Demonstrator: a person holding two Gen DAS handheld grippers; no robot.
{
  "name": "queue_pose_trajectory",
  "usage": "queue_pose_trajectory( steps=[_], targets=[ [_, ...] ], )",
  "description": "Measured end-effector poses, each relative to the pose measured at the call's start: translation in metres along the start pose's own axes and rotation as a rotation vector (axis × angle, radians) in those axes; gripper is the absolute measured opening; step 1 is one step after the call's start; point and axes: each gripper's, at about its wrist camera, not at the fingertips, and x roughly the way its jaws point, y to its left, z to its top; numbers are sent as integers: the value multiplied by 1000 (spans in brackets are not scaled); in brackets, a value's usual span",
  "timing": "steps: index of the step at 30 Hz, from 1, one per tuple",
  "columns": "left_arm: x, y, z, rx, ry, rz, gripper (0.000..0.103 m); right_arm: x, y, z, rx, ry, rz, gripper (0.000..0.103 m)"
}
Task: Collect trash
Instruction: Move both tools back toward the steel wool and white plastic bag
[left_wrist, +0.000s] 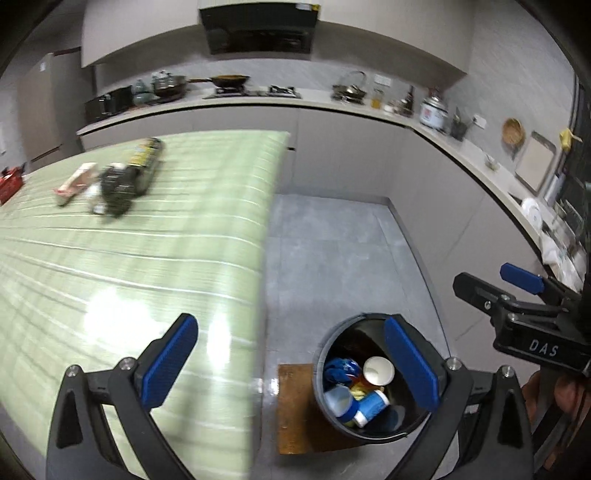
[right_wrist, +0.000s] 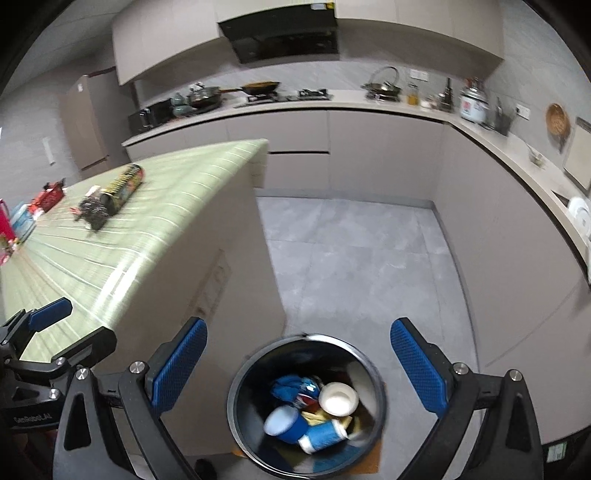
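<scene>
Grey floor tiles (right_wrist: 354, 258) are filling the space between a green striped table (left_wrist: 147, 258) and an L-shaped kitchen counter (left_wrist: 332, 107) that is carrying two pans, a kettle and a rice cooker.

One dark round trash bin (right_wrist: 236, 406) is standing on the floor just beside the table's end, on a brown mat (left_wrist: 295, 406). Inside it, three paper cups are showing: one white cup (right_wrist: 338, 400) lying mouth-up and two blue cups (right_wrist: 286, 424) lying on their sides beneath it, touching each other. One crumpled blue wrapper (right_wrist: 288, 387) and some yellow scraps are lying among them.

On the far part of the table, three pieces of trash are lying close together: one long dark tube with yellow print (left_wrist: 146, 158), one crumpled black packet (left_wrist: 116, 186) touching it, and one pale pink-and-white carton (left_wrist: 74, 182) just beside that. The blur is making finer detail unreadable. One red basket (right_wrist: 50, 197) is sitting near the table's far-left edge.

The left gripper (left_wrist: 291, 365) is hanging over the table's edge with its jaws spread wide and nothing between them. The right gripper (right_wrist: 299, 369) is hovering above the bin, its two blue pads likewise wide apart and empty.
</scene>
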Motion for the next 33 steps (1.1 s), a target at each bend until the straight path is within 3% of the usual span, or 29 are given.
queue_pose_trajectory(
  steps=[8,18,25,33],
  targets=[
    [-24,96,7,-105,-47,81,101,5,79,27,-58,-25,75,101],
    [-23,204,28,-126,-59,133,101,26,184,66,-93,-48,113,101],
    [-7,272,50,-114,-52,122,97,56,250,91,-79,-49,134,101],
    [18,319,68,-104,-33,96,94,91,297,114,-63,-35,132,92]
  ],
)
